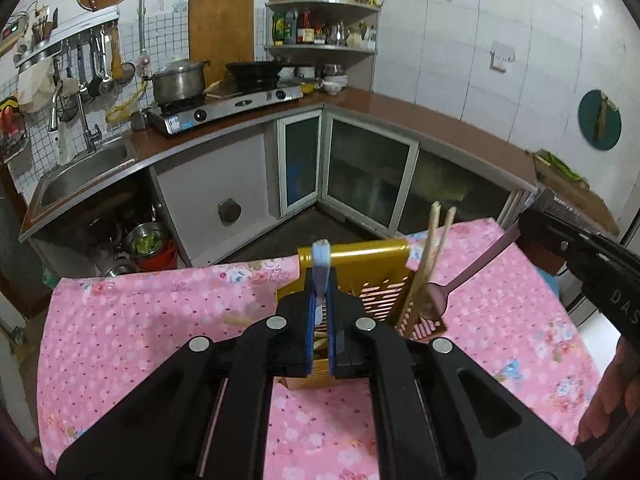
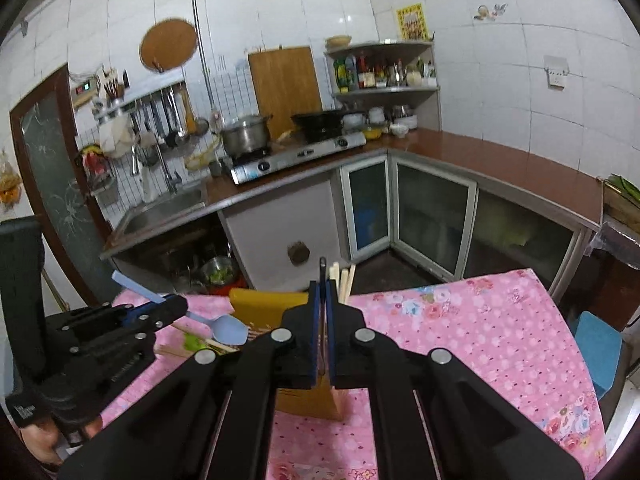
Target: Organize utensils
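A tiled kitchen with an L-shaped counter, gas stove and sink lies behind a table draped in a pink floral cloth [image 1: 132, 320]. Near the cloth's far edge, about midway along it, stands a yellow utensil holder [image 1: 372, 276] with slotted sides. A pair of chopsticks [image 1: 434, 248] already stands upright in its right-hand part, tips rising above the rim.

The left gripper [image 1: 320, 304] is clamped on the handle of a light blue spoon [image 2: 228, 330]; the right wrist view shows the bowl hanging over the table just left of the holder, handle slanting up and away. The right gripper [image 2: 323, 320] is clamped on the handle of a dusty pink spoon [image 1: 434, 298], whose bowl sits low against the holder's right side beside the chopsticks. Whether that bowl is inside the holder or just in front of it I cannot tell.

On the cloth left of the holder, under the blue spoon, lie what look like more chopsticks [image 2: 200, 340] and something green, too blurred to name.

By my reading the sorting is partly done: chopsticks are stowed, both spoons are in hand, and the loose pieces on the cloth remain to be collected.
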`<state>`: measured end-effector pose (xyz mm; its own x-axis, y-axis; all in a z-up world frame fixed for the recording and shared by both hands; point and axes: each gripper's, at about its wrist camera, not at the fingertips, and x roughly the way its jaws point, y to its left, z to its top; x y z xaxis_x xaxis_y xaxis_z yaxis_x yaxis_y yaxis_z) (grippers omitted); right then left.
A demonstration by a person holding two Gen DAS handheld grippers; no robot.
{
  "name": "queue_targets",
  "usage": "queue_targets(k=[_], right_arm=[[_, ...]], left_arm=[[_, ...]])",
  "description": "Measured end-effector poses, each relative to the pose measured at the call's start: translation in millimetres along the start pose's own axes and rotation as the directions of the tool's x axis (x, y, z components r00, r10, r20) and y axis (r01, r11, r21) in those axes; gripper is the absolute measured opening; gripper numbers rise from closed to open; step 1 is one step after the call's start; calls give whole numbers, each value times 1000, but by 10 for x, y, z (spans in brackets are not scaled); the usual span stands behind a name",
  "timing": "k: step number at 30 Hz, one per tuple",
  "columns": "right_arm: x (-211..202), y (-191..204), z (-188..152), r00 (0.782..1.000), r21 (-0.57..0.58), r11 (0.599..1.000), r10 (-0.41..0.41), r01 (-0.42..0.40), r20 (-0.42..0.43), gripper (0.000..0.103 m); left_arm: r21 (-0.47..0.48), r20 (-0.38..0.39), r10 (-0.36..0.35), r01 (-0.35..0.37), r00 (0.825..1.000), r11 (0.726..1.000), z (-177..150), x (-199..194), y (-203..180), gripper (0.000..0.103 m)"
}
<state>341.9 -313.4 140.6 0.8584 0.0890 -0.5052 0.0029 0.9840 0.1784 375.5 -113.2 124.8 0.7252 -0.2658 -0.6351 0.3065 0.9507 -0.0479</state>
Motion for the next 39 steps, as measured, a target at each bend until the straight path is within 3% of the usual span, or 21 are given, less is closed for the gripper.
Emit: queue_targets(k=[8,18,19,20,21,22,27,31,34,36,39], right_arm=[[553,-6,-201,993,-11,1000,-17,16,-113,4],[703,97,-432,993,-59,998,-7,0,-114,5],[680,106,-432,994,-60,998,-8,1,-111,6],[652,107,-415,994,-61,998,-6,-1,-107,17],[591,109,-414,995,-60,998,5,-11,-95,35],[537,114,-414,997,-60,998,9,-14,-82,41],[245,152,-427,999,-68,998,5,-8,-34,42],[-52,179,-542,1000,-79,997,-2,4,22,45],[-290,216,-704,998,-80,997,-6,11,70,56],[-453,259,-893,994,-90,996,-15,24,106,67],[-652,321,-1199,987,-101,994,-26,42,156,77]], left_arm=[[2,-31,2,-2,1000,1000,-137,412,69,4],[-36,10,-3,3,1000,999,-163,208,144,8],[-40,15,-2,3,1000,999,-167,160,153,12],[-40,24,0,1,1000,999,-177,85,166,16],[-38,37,3,-2,999,999,-193,7,175,27],[-36,54,12,-10,998,999,-211,-74,180,39],[-36,139,65,-61,988,998,-350,-563,307,54],[-75,212,139,-125,967,989,-553,-881,436,85],[-89,265,183,-165,947,982,-766,-1083,495,97],[-101,302,214,-192,929,976,-983,-1209,492,98],[-104,319,205,-181,925,978,-1266,-1326,460,98]])
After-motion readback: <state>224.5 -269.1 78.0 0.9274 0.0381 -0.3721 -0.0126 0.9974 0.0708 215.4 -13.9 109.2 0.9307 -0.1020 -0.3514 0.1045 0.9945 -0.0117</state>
